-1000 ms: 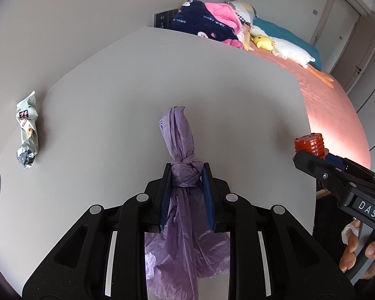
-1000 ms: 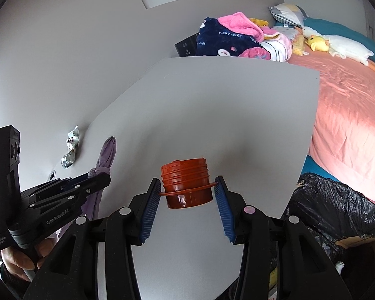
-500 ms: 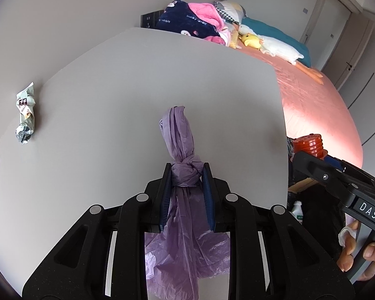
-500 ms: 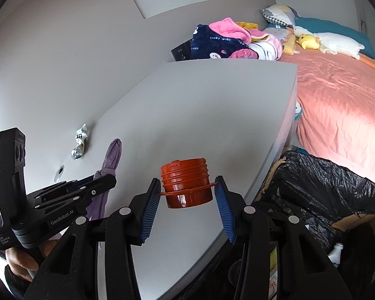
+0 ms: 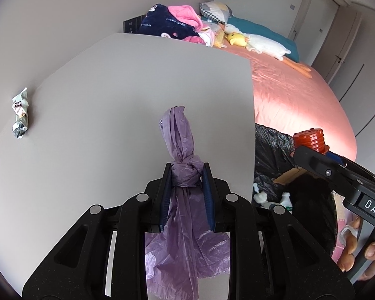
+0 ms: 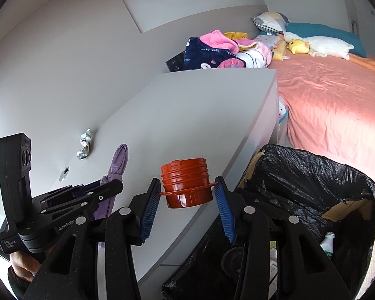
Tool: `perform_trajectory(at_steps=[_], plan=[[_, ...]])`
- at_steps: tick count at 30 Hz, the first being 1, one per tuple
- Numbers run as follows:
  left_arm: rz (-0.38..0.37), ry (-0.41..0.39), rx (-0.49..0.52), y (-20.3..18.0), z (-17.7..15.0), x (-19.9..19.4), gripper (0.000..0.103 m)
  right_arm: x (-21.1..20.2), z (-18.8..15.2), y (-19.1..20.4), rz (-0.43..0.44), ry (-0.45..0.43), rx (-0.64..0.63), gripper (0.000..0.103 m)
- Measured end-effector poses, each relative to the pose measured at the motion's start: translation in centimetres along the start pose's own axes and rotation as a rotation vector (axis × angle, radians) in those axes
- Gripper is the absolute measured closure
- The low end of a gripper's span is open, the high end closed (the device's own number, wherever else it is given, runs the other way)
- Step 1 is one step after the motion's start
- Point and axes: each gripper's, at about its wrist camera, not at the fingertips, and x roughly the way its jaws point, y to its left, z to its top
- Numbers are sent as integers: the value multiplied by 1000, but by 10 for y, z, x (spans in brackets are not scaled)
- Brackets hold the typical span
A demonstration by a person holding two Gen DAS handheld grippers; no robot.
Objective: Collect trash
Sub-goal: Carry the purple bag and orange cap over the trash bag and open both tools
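One crumpled wrapper (image 5: 20, 111) lies at nine o'clock on the grey table (image 5: 112, 95). The left gripper (image 5: 186, 192) is clenched on one knotted purple bag (image 5: 185, 172). The right gripper (image 6: 187, 200) grasps one red cap (image 6: 186, 185). Only the right view shows the bin (image 6: 312, 175) fully, at four o'clock, one white bottle (image 6: 327, 245) inside.

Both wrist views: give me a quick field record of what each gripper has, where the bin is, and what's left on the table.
left gripper: jaws shut on purple knotted bag
right gripper: jaws shut on orange ribbed cap
bin with black liner: beside the table's edge, on the bed side; white bottle inside
left on table: crumpled wrapper, near the wall
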Motion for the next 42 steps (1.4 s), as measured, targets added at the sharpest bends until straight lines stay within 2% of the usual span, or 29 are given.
perform_trajectory(at_steps=[23, 42], plan=[[-76, -11, 94, -68, 0, -3, 80, -63, -15, -43, -63, -84, 62, 57], [-165, 12, 188, -127, 4, 7, 80, -110, -26, -97, -155, -158, 160, 57]])
